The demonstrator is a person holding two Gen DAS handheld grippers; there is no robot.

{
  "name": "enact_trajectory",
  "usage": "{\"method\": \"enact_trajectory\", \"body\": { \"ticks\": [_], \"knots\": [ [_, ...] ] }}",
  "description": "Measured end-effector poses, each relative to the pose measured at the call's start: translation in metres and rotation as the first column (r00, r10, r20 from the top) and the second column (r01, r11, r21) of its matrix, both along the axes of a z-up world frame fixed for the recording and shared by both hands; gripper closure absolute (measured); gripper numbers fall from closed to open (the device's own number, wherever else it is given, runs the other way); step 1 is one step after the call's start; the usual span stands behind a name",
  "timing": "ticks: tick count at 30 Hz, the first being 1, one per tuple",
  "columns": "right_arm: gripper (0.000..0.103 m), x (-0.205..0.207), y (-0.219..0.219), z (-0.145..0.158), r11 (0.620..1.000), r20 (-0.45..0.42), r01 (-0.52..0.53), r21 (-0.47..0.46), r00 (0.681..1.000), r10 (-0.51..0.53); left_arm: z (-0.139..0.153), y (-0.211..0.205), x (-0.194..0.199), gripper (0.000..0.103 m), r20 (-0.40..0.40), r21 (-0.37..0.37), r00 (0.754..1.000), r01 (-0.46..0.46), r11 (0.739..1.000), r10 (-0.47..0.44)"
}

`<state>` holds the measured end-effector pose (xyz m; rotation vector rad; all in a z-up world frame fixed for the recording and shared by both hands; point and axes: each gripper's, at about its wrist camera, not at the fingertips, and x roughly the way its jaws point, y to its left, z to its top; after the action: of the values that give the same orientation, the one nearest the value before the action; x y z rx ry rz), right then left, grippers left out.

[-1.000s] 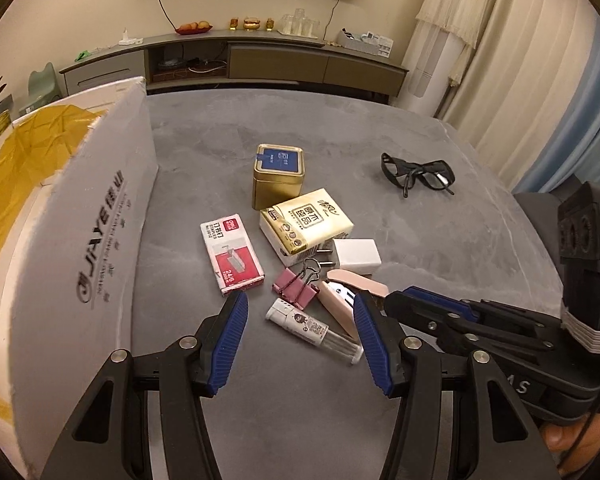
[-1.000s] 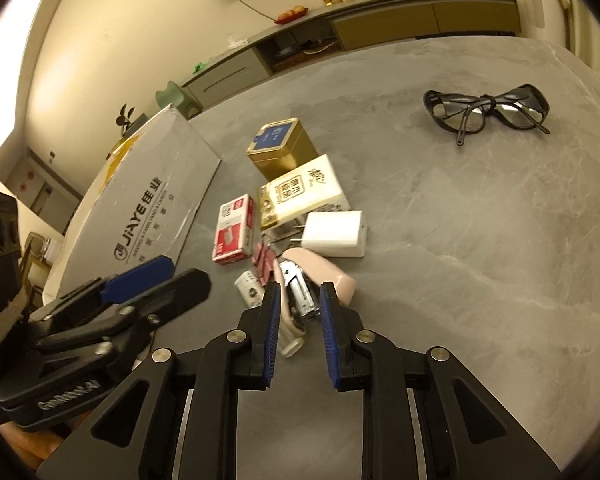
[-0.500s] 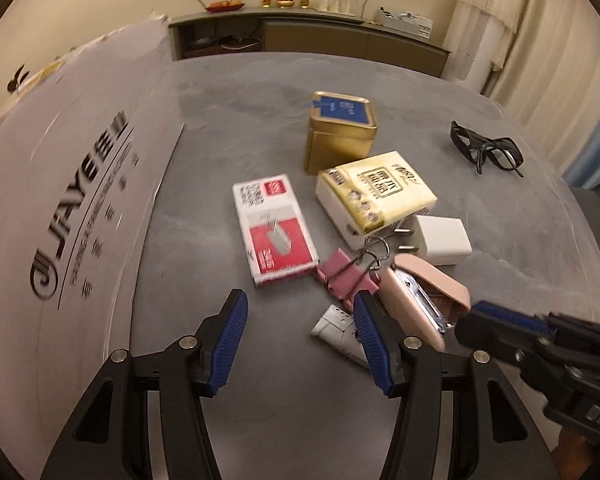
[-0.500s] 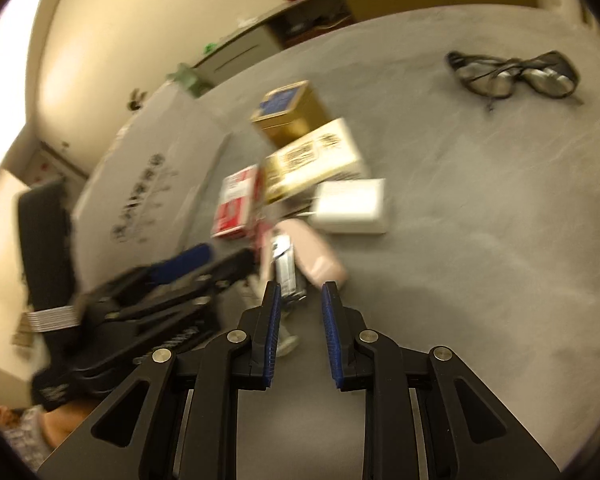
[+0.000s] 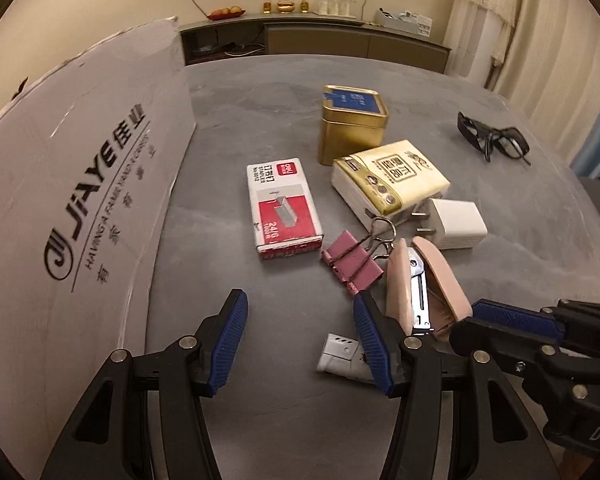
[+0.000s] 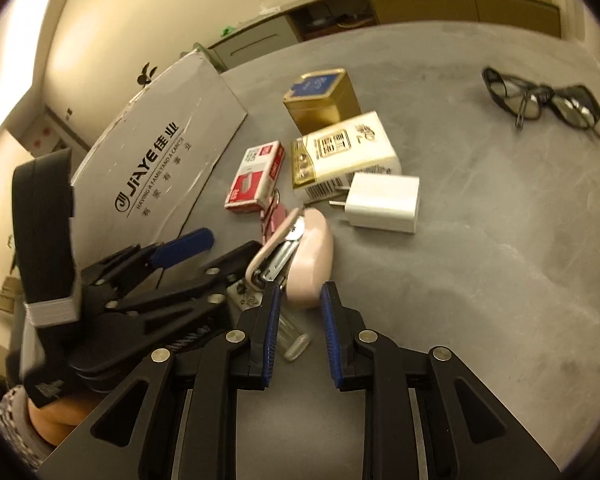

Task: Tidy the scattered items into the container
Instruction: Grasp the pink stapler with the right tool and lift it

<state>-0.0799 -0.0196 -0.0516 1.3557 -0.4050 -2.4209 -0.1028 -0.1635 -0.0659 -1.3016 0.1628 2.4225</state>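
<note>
The right gripper (image 6: 300, 320), partly open and holding nothing, sits at the pink plastic stapler (image 6: 300, 256) on the grey desk (image 6: 500, 264), while the wide-open, empty left gripper (image 5: 300, 340) crowds close and might bump it away.

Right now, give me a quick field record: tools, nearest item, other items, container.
left tool: open, holding nothing, above the table
right tool: open, its tips at the stapler's end
nearest item: pink stapler
also on table: staple box, clips, charger, tissue pack, gold tin, glasses
container: grey box, to the left
</note>
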Motion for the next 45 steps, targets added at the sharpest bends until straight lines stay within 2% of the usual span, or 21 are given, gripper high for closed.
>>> {"method": "enact_trajectory", "body": {
  "ticks": [5, 9, 14, 18, 21, 24, 26, 28, 30, 33, 37, 42, 45],
  "knots": [
    [0.077, -0.01, -0.004, -0.006, 1.0, -0.004, -0.003, 0.026, 1.0, 0.004, 0.015, -0.01, 0.013, 0.046, -0.019, 0.052, 1.0, 0.024, 0.998, -0.023],
    [0.082, -0.011, -0.002, -0.006, 0.999, 0.014, 0.008, 0.04, 1.0, -0.009, 0.021, -0.008, 0.016, 0.046, -0.021, 0.082, 0.999, 0.045, 0.996, -0.044],
    [0.083, -0.005, 0.019, 0.004, 0.996, -0.001, 0.05, 0.074, 0.999, -0.05, 0.02, -0.003, 0.017, 0.047, -0.018, 0.081, 0.999, 0.047, 0.996, -0.045],
    [0.083, -0.001, 0.028, 0.019, 0.981, -0.056, 0.078, 0.179, 0.996, -0.069, 0.023, -0.005, 0.024, 0.047, -0.015, 0.111, 0.998, 0.056, 0.992, -0.055],
    [0.083, 0.0, 0.026, 0.023, 0.938, -0.113, 0.102, 0.331, 0.991, -0.068, 0.024, -0.004, 0.033, 0.047, 0.014, 0.144, 0.997, 0.071, 0.987, -0.074],
    [0.083, 0.001, 0.023, 0.021, 0.914, -0.123, 0.095, 0.395, 0.991, -0.05, 0.021, 0.003, 0.045, 0.046, 0.027, 0.139, 0.996, 0.086, 0.987, -0.09],
    [0.083, 0.002, 0.024, 0.021, 0.925, -0.115, 0.079, 0.371, 0.993, -0.038, 0.013, 0.01, 0.048, 0.046, 0.041, 0.127, 0.993, 0.101, 0.987, -0.107],
    [0.083, 0.004, 0.027, 0.022, 0.957, -0.096, 0.053, 0.285, 0.995, -0.027, 0.005, 0.015, 0.046, 0.046, 0.048, 0.101, 0.993, 0.106, 0.989, -0.112],
    [0.082, 0.004, 0.032, 0.02, 0.983, -0.064, 0.027, 0.181, 0.998, -0.015, 0.003, 0.013, 0.039, 0.044, 0.033, 0.09, 0.995, 0.087, 0.992, -0.09],
    [0.079, 0.005, 0.039, 0.016, 0.995, -0.033, 0.035, 0.088, 0.999, -0.033, 0.006, 0.005, 0.027, 0.043, 0.026, 0.071, 0.999, 0.037, 0.997, -0.039],
    [0.076, 0.004, 0.044, 0.008, 0.997, -0.005, 0.063, 0.043, 0.998, -0.063, 0.011, 0.003, 0.029, 0.043, 0.051, 0.117, 0.998, 0.041, 0.992, -0.047],
    [0.073, 0.004, 0.045, -0.006, 0.997, 0.03, 0.076, 0.032, 0.997, -0.077, 0.019, 0.026, 0.038, 0.043, 0.014, 0.108, 0.995, 0.097, 0.989, -0.099],
    [0.073, 0.006, 0.056, -0.007, 0.994, 0.05, 0.105, -0.026, 0.993, -0.104, 0.024, 0.042, 0.041, 0.043, -0.02, 0.102, 0.99, 0.138, 0.985, -0.137]
  ]
}}
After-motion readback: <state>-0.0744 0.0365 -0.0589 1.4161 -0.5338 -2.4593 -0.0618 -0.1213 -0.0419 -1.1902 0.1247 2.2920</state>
